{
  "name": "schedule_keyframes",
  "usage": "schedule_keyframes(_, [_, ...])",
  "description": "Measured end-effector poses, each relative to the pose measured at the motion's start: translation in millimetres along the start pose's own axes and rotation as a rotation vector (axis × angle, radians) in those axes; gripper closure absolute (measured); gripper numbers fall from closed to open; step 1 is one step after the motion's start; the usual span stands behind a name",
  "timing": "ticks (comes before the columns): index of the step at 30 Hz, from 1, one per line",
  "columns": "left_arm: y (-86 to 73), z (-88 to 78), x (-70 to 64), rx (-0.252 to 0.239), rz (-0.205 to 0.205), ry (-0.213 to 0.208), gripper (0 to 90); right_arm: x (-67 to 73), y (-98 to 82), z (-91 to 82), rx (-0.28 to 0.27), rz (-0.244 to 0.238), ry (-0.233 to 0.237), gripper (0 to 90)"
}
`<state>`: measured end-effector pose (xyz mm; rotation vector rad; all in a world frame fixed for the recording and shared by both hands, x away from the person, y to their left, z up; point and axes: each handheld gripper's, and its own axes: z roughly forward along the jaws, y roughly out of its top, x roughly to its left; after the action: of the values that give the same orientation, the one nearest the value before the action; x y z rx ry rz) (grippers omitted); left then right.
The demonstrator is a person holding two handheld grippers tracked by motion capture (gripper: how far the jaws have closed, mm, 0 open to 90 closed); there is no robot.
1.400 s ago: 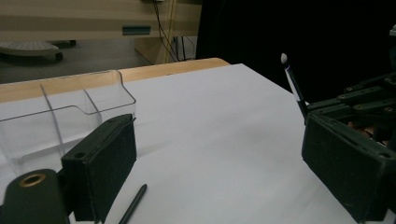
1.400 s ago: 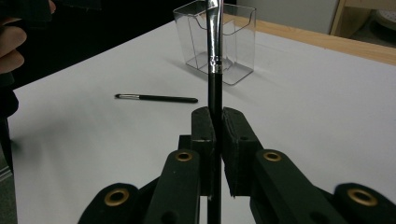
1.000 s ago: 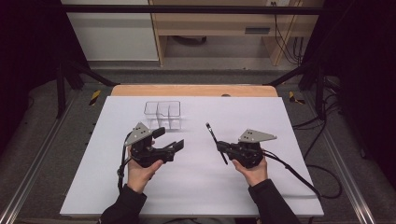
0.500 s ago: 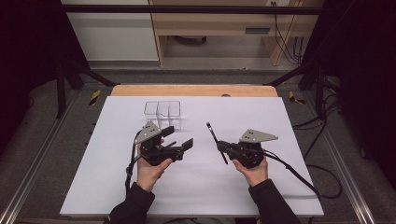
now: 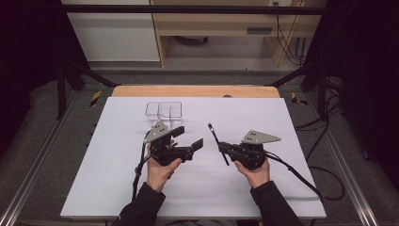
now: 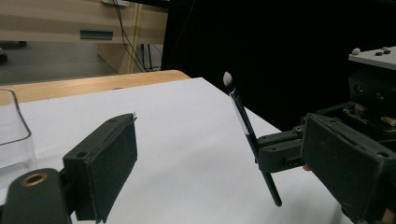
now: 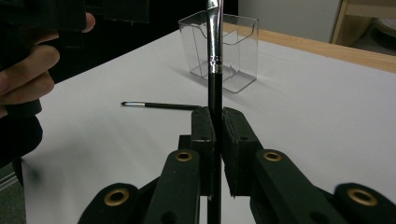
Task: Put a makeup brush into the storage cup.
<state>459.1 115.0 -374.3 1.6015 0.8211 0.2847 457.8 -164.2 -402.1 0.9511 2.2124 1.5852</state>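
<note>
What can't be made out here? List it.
- Brush: its tip is cut off by the top edge of the right gripper view.
- Second brush: lying on the table; in the high view the left hand-held gripper seems to cover it.
- Clear box: cut off by the left gripper view's left edge.

**Two brushes and a clear organiser**

A black-handled brush (image 7: 215, 88) with a silver ferrule stands clamped upright. A second thin brush (image 7: 161, 106) lies flat mid-surface. The empty, clear divided organiser (image 5: 163, 110) stands upright near the surface's far edge, left of centre.
</note>
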Motion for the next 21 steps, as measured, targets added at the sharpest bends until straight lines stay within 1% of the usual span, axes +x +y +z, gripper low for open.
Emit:
schedule_keyframes(7, [-1.3, 8.5, -3.1, 0.004, -0.015, -0.014, 10.6, 0.4, -0.2, 0.2, -0.001, 0.001, 0.002, 84.1])
schedule_keyframes(11, [-1.0, 12.1, -4.1, 0.009, -0.018, -0.022, 11.1, 0.6, -0.1, -0.1, -0.004, 0.003, 0.006, 84.1])
schedule_keyframes(21, [-0.7, 22.0, -8.4, 0.018, -0.035, -0.033, 12.8, 1.1, -0.5, 0.4, -0.005, 0.002, 0.011, 84.1])
